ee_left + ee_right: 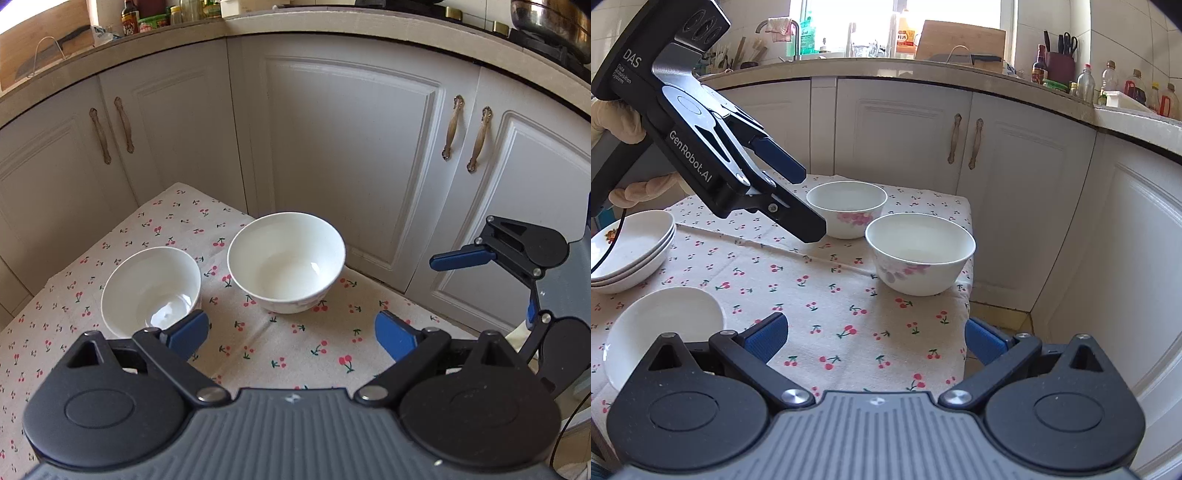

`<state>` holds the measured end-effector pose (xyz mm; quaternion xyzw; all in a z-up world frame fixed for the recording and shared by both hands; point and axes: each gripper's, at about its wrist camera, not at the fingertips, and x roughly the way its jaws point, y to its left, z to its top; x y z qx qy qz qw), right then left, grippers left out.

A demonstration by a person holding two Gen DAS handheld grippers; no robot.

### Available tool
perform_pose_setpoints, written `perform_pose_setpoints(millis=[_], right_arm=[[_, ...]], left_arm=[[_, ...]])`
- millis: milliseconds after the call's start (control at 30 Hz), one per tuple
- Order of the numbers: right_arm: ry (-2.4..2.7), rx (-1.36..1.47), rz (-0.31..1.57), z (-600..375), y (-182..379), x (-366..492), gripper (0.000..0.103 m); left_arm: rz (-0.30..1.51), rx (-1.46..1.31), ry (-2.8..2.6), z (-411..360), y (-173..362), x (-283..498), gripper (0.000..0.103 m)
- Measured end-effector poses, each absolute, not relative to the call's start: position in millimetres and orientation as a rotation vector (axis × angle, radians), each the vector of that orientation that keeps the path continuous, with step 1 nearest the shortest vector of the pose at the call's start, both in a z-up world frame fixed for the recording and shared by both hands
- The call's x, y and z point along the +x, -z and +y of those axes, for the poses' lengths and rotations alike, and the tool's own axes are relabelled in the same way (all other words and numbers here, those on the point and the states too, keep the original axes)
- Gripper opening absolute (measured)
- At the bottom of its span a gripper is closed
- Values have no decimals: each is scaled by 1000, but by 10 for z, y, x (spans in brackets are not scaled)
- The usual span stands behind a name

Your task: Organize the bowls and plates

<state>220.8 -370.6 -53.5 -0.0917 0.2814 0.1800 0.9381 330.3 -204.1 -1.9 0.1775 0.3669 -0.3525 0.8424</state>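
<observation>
Ahead, both bowls lie past the wide-open, empty left gripper (291,332): smaller bowl (151,290) lower left, larger bowl (286,260) centre; right gripper (873,338) equally open.

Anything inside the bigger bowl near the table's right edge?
The bigger bowl looks empty: both views show bare white inside, down to the bottom. Under it lies the cherry-print cloth; the patch beneath its base is hidden.

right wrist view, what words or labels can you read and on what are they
"GenRobot.AI": on the side of the left gripper.
"DAS": on that gripper's upper body.
"Data Acquisition System": small print under "DAS", barely legible.
Labels on the counter bottles: too small and blurred to read.
Nothing readable on the bowls or the tablecloth.
</observation>
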Motion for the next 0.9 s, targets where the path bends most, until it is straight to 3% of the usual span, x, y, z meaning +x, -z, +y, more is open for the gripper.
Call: perform_pose_setpoints(millis=[467, 767, 900], right_arm=[[-395, -228, 562, -3879, 778, 2992, 103], [-427, -238, 532, -3832, 840, 3208, 103], [-434, -233, 526, -3821, 853, 3235, 96]], left_arm=[[823, 453, 775, -2551, 301, 4009, 96], [866, 400, 773, -2632, 421, 4194, 82], [872, 397, 775, -2631, 448, 4219, 79]])
